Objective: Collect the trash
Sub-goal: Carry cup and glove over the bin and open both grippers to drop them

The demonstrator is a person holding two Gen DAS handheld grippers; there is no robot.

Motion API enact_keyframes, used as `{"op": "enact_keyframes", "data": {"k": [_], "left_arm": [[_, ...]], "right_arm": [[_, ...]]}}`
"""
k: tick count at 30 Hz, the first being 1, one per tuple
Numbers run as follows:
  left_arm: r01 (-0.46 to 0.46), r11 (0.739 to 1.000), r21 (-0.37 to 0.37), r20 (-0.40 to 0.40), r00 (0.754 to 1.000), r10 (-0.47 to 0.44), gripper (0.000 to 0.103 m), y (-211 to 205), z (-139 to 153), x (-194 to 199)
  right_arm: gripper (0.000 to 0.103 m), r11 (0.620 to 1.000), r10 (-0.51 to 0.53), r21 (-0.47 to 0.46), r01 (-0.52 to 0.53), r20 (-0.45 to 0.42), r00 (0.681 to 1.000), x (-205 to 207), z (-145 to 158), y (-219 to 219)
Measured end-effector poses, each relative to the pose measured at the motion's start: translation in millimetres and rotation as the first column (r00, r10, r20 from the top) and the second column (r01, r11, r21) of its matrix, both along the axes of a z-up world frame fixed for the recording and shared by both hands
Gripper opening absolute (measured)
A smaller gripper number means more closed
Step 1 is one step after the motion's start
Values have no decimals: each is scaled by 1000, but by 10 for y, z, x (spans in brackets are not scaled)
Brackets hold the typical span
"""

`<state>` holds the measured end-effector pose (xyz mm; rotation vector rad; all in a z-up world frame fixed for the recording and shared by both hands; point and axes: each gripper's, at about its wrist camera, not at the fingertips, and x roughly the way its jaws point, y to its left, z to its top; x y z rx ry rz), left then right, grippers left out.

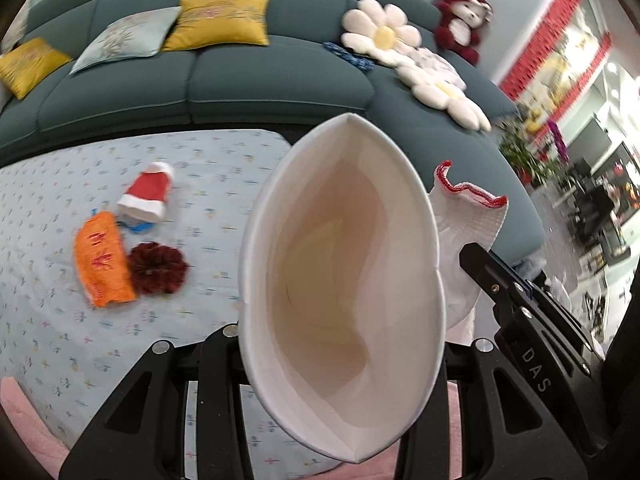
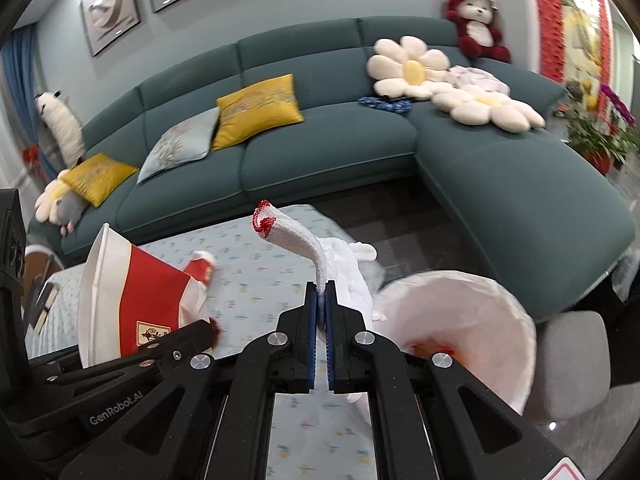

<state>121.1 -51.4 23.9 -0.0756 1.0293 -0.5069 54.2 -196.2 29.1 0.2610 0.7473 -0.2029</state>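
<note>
The left gripper (image 2: 192, 340) is squeezed onto a squashed red and white paper cup (image 1: 344, 292), whose open mouth faces back at the left camera and whose long way runs up and down. The right gripper (image 2: 321, 300) is pinched tight on a white glove (image 2: 308, 248) that stands up tall, its red-edged cuff curling over to the left at the top. On the patterned table cover (image 1: 208, 184) sit an orange packet (image 1: 102, 258), a small red cup (image 1: 146, 192) and a dark red scrunchie (image 1: 158, 268), with the green sofa (image 2: 320, 160) behind and a white-lined bin (image 2: 484, 320) just right of the glove.
</note>
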Motion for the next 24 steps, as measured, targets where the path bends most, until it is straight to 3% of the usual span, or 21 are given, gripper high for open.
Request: {"op": "enact_keyframes", "data": {"k": [11, 22, 24], "left_arm": [[132, 991, 23, -17, 991, -131, 36, -753, -75, -215], [206, 978, 31, -28, 978, -205, 37, -1157, -173, -291], [201, 979, 22, -39, 979, -200, 47, -1176, -207, -284]], "right_arm": [[4, 993, -113, 27, 114, -15, 993, -386, -157, -650], [4, 983, -169, 61, 171, -31, 985, -495, -305, -961], [5, 983, -170, 64, 172, -38, 985, -486, -330, -979]]}}
